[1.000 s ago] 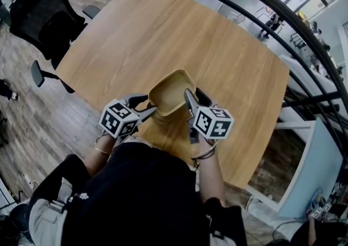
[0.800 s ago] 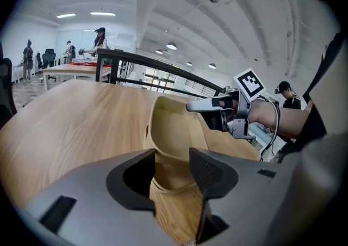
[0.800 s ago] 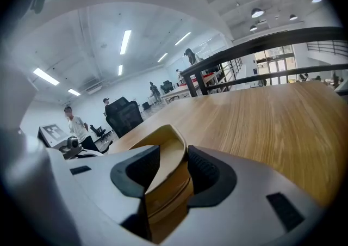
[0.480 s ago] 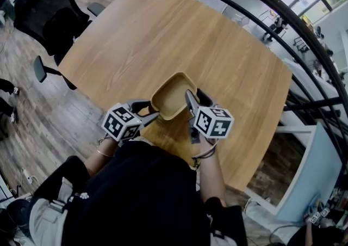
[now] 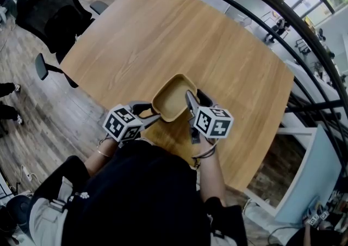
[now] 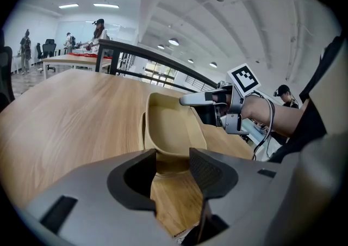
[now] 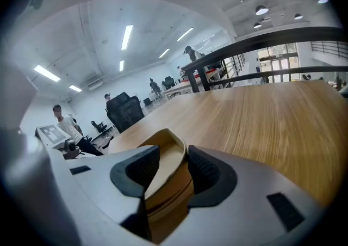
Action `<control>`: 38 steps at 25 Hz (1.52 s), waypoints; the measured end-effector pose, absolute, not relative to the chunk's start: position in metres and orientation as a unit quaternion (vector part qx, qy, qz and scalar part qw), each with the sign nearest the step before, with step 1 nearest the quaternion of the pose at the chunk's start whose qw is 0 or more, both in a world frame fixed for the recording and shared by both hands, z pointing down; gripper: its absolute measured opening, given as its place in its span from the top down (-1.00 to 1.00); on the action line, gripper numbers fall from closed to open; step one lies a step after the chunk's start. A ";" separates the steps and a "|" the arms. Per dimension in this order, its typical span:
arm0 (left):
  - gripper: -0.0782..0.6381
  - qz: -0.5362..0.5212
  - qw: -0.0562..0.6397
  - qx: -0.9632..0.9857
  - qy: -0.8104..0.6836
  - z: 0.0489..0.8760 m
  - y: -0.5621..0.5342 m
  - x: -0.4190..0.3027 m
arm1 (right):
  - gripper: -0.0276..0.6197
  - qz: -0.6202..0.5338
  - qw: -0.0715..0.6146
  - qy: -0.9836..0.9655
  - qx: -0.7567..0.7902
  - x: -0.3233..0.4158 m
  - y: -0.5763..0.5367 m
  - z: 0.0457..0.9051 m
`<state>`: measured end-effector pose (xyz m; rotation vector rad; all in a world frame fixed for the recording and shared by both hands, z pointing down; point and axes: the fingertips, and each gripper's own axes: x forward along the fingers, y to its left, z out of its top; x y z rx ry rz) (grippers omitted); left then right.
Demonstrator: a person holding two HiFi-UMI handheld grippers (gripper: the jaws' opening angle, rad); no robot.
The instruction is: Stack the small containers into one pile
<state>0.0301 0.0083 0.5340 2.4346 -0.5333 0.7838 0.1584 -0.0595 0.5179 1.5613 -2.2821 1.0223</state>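
The pile of tan containers (image 5: 173, 97) sits on the bench (image 5: 163, 38) between the two grippers. Its near corner lies just ahead of the left gripper (image 6: 173, 159), whose jaws stand spread with that corner at their tips; the pads seem not to press on it, though the angle leaves that unsure. The right gripper (image 7: 173, 155) is likewise spread, straddling the pile's right-hand wall, with the thin rim upright between its pads and a gap showing on the inner side.
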 end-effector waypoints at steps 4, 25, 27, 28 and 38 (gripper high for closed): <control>0.24 0.291 0.268 0.898 -0.190 0.533 0.012 0.032 | 0.45 0.345 0.098 -0.770 0.527 0.158 -0.061 0.518; 0.24 0.302 0.269 0.898 -0.176 0.542 0.022 0.026 | 0.44 0.345 0.116 -0.770 0.524 0.149 -0.062 0.528; 0.24 0.304 0.268 0.897 -0.174 0.543 0.023 0.028 | 0.44 0.342 0.120 -0.771 0.524 0.150 -0.063 0.529; 0.24 0.305 0.268 0.897 -0.174 0.544 0.023 0.028 | 0.44 0.341 0.122 -0.771 0.524 0.151 -0.063 0.530; 0.24 0.304 0.271 0.896 -0.175 0.545 0.023 0.026 | 0.44 0.345 0.143 -0.767 0.522 0.149 -0.060 0.542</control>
